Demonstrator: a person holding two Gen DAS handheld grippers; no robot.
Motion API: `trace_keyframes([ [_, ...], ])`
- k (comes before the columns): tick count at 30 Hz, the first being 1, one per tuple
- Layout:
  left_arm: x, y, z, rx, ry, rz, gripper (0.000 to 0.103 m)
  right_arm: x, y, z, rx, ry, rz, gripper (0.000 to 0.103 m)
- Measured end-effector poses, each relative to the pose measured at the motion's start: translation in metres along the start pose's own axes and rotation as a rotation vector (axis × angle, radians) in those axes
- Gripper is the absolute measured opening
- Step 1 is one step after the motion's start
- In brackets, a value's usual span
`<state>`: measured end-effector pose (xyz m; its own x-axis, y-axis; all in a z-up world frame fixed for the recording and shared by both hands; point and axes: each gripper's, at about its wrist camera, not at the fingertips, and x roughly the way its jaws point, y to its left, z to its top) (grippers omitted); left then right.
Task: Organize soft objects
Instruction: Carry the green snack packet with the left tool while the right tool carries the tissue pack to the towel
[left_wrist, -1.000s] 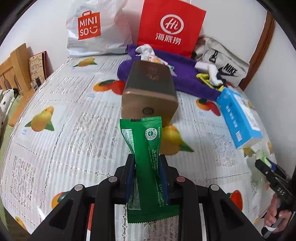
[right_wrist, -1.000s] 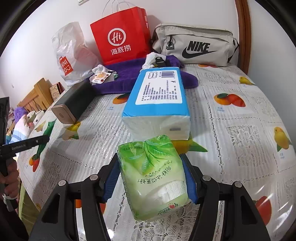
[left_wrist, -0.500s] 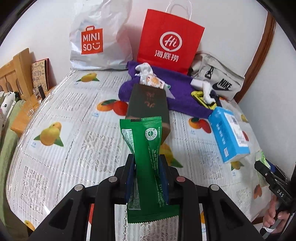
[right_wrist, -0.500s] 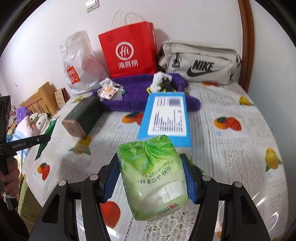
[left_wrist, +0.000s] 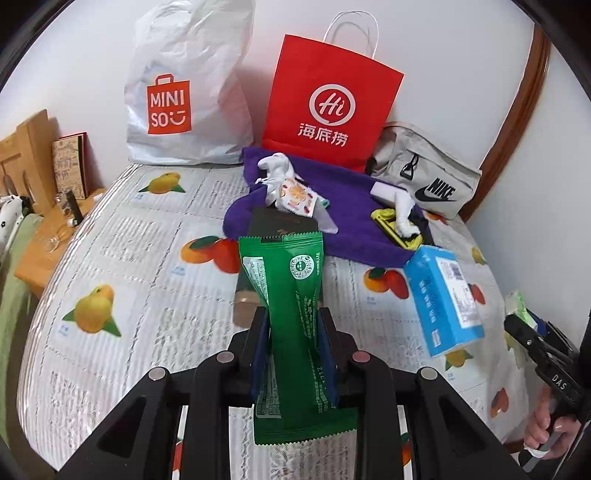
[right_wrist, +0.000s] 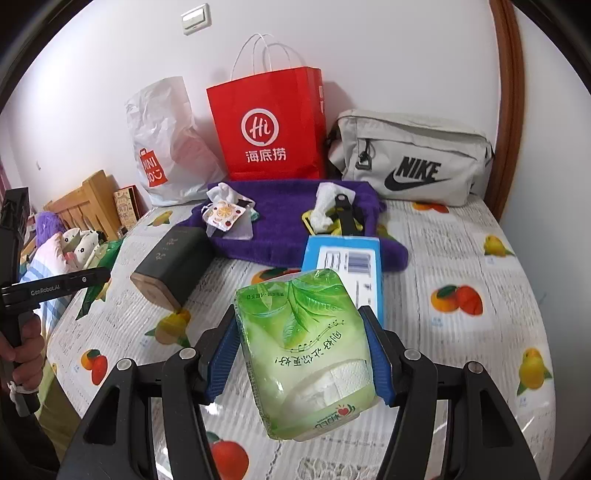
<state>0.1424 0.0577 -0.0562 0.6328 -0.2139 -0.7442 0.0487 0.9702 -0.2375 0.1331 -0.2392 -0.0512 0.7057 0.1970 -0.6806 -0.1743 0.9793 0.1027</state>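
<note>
Left gripper (left_wrist: 294, 343) clamped on upright green sachet (left_wrist: 291, 321) rising between its fingers, right gripper (right_wrist: 303, 354) squeezing green tissue pack (right_wrist: 308, 350), both above fruit-print table (right_wrist: 461, 258), blue tissue box (right_wrist: 347, 266) just beyond.

green sachet (left_wrist: 291, 317) | pale-green leaf-print tissue pack (right_wrist: 306, 350) | fruit-print tablecloth (left_wrist: 140, 258) | purple towel (right_wrist: 288, 218)

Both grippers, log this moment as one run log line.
left gripper: shut on green sachet | right gripper: shut on green tissue pack | both held above table | blue tissue pack lying on table
</note>
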Motion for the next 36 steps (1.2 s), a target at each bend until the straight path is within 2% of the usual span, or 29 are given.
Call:
trace_keyframes([
  [13,0.023,-0.006,0.041,0.019,-0.001,0.005,0.025,0.029,-0.003,0.039,-0.021,0.008,0.022,0.062],
  [24,0.056,-0.009,0.071,0.007,0.028,-0.014,0.025,0.072,-0.009,0.077,-0.034,0.039,0.097,0.062],
  [36,0.099,-0.017,0.104,0.036,0.063,-0.028,0.025,0.138,-0.016,0.116,-0.043,0.085,0.071,0.062],
])
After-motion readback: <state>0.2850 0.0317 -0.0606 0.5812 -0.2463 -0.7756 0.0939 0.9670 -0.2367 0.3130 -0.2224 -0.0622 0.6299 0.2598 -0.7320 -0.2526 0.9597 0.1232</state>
